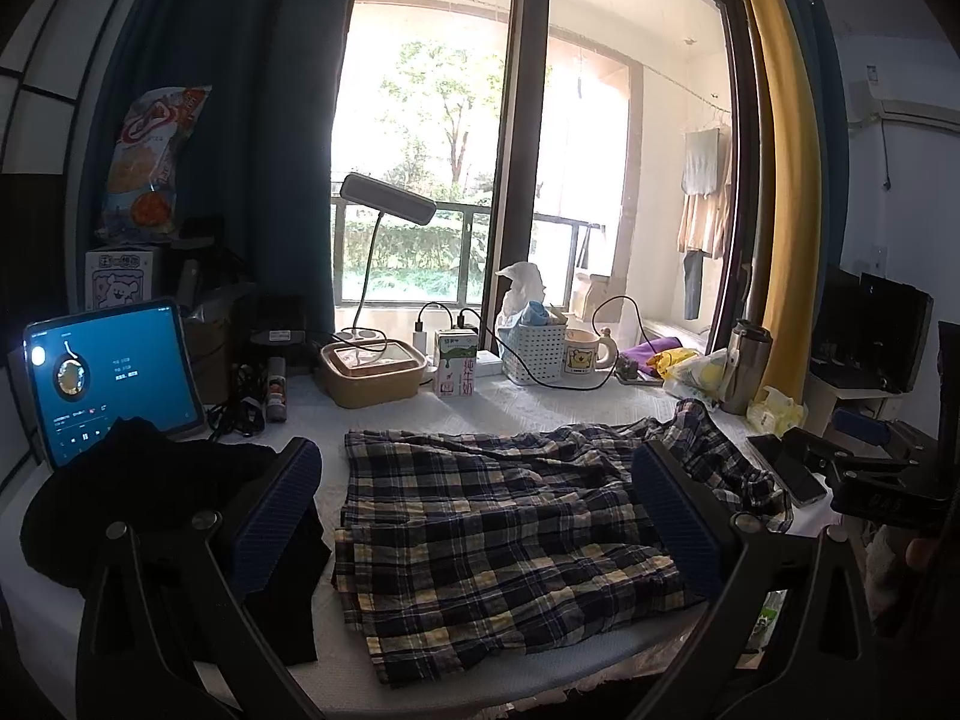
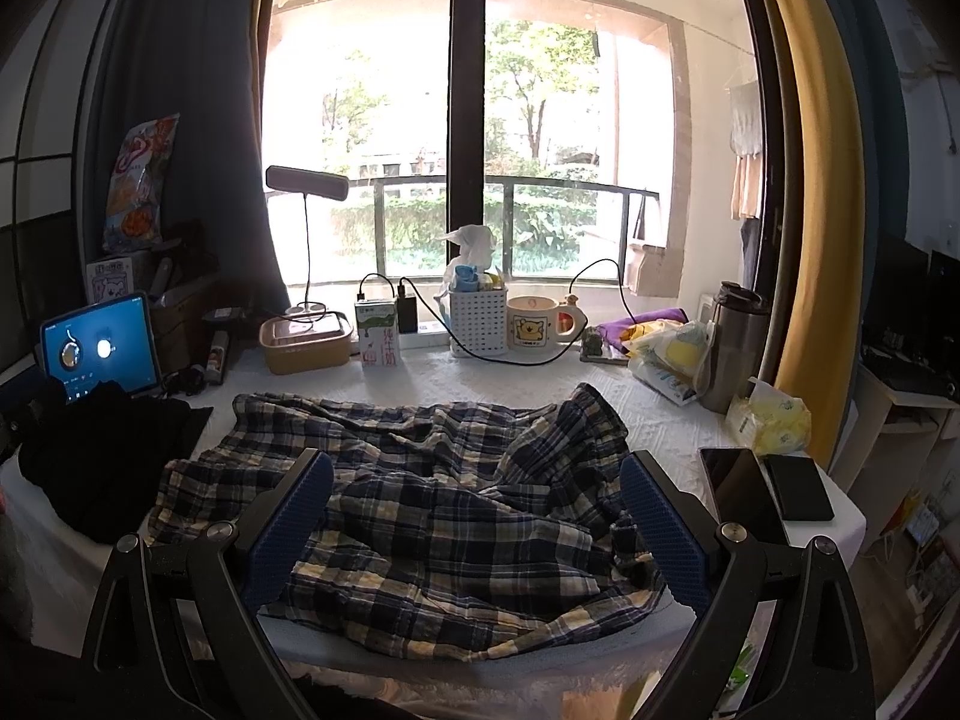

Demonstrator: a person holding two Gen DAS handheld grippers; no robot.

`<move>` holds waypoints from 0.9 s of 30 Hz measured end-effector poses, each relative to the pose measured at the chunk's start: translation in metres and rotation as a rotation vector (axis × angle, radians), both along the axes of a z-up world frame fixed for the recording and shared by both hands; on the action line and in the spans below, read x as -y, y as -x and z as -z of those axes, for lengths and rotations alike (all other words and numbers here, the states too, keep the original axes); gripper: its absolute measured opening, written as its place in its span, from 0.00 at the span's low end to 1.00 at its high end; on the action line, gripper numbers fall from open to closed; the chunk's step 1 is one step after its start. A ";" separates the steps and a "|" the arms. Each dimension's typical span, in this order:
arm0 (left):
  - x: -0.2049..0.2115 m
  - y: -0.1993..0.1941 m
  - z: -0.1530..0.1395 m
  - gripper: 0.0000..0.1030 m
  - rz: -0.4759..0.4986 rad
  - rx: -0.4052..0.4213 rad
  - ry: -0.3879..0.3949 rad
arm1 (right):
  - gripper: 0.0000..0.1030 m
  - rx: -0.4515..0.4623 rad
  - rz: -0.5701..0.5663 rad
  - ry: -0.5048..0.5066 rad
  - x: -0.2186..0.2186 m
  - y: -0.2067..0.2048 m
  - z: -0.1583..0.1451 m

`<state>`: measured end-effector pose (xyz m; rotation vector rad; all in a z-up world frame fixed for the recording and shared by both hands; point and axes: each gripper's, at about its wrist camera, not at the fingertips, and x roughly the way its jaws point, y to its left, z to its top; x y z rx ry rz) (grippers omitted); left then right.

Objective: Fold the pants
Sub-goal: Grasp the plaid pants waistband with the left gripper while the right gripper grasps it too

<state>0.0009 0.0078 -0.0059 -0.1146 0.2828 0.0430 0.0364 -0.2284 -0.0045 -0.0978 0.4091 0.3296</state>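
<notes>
You held both tongs wide and empty: your left gripper (image 1: 477,516) and right gripper (image 2: 477,531) hung above the plaid pants (image 2: 420,498). The pants lay rumpled on the white table (image 2: 654,414), in front of the mug (image 2: 543,324), with a black cloth (image 2: 102,462) just left of them.

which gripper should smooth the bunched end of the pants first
Right. The right gripper hangs open over the bunched folds of the pants; the left gripper is over the flat end.
</notes>
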 end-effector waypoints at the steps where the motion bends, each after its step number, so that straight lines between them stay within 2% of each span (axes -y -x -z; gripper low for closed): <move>1: 0.000 0.000 0.000 0.99 0.000 -0.001 0.000 | 0.95 0.000 0.000 0.001 0.000 0.000 0.000; 6: -0.003 -0.004 0.000 0.99 -0.009 -0.013 0.001 | 0.95 -0.008 -0.003 0.002 0.000 -0.002 -0.001; 11: -0.020 -0.034 0.012 0.99 -0.005 -0.086 0.001 | 0.95 -0.053 -0.009 0.006 0.001 -0.031 0.015; 16: -0.055 -0.095 0.033 0.99 -0.024 -0.222 0.004 | 0.94 -0.115 0.010 0.060 0.012 -0.085 0.031; 24: -0.093 -0.199 0.059 0.99 0.003 -0.392 -0.013 | 0.94 -0.207 0.000 0.027 0.038 -0.182 0.029; 27: -0.102 -0.237 0.071 0.99 0.022 -0.471 -0.011 | 0.94 -0.278 -0.009 -0.016 0.050 -0.227 0.028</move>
